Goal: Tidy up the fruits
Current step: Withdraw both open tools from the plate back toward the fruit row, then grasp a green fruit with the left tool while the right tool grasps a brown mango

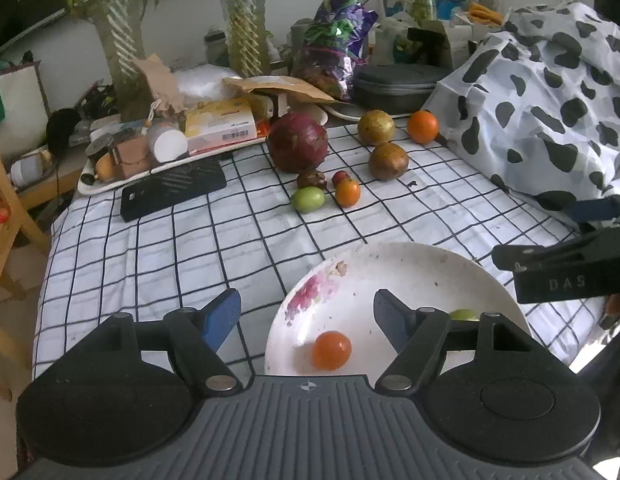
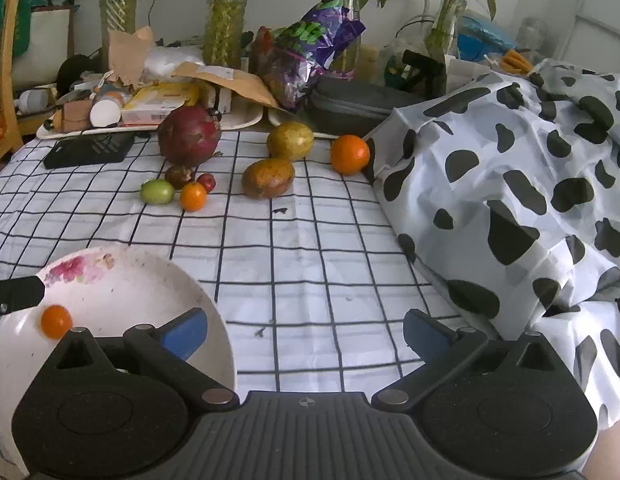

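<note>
My left gripper [image 1: 306, 320] hung over the near edge of the white plate [image 1: 410, 280], its blue pads [image 1: 222, 316] standing well apart with nothing between them. One pad was over the checked tablecloth [image 1: 190, 248] just left of the plate, the other over the plate's inside. My right gripper [image 2: 306, 330] was likewise spread wide and empty, one pad above the plate's right rim and the other over bare cloth to the right of the plate.

In the plate lay a small orange fruit [image 1: 331, 350] towards its near side, and a green fruit [image 1: 464, 314] partly hidden behind my left gripper's right finger. The plate had a pink flower print [image 1: 310, 294] on its far-left rim.

Beyond the plate, further along the cloth, the other fruit lay in a loose group: a large dark red round fruit [image 1: 297, 142] furthest left, with a small brown fruit [image 1: 311, 179], a small red fruit [image 1: 341, 178], a small green fruit [image 1: 308, 199] and a small orange one [image 1: 347, 192] clustered on the plate's side of it. To the right of these were two yellowish-brown fruits [image 1: 389, 161], one behind the other, and an orange [image 1: 423, 127] touching the cow-patterned cloth [image 1: 550, 112], which was heaped to the right of the plate.
</note>
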The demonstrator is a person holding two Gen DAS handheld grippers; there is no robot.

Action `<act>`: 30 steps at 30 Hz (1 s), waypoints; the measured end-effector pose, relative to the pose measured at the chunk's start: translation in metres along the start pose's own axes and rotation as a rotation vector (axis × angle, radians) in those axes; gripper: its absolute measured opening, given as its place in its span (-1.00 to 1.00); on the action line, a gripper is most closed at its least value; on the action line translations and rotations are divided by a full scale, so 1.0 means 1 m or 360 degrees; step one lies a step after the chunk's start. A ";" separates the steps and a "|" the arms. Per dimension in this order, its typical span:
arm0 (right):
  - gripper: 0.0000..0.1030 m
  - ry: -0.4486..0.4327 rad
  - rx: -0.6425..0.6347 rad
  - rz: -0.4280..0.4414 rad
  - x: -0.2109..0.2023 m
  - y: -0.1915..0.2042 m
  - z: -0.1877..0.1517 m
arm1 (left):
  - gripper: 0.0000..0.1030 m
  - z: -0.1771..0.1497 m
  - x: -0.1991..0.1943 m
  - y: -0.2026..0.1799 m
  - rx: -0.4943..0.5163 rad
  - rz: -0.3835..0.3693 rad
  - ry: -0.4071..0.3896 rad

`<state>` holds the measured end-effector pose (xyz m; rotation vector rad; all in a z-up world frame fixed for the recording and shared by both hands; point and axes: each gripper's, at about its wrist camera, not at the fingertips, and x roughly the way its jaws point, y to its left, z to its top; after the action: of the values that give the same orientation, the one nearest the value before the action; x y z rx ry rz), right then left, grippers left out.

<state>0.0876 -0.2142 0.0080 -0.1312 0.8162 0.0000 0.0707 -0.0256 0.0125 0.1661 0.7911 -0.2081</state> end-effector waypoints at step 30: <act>1.00 0.0046 -0.0020 0.0190 0.086 -0.012 0.069 | 0.38 0.064 0.086 0.022 0.0212 -0.0216 0.0001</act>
<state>0.1973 -0.2223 -0.0062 -0.0944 0.8517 0.1157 0.1789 -0.0293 -0.0039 0.2383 0.7903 -0.3894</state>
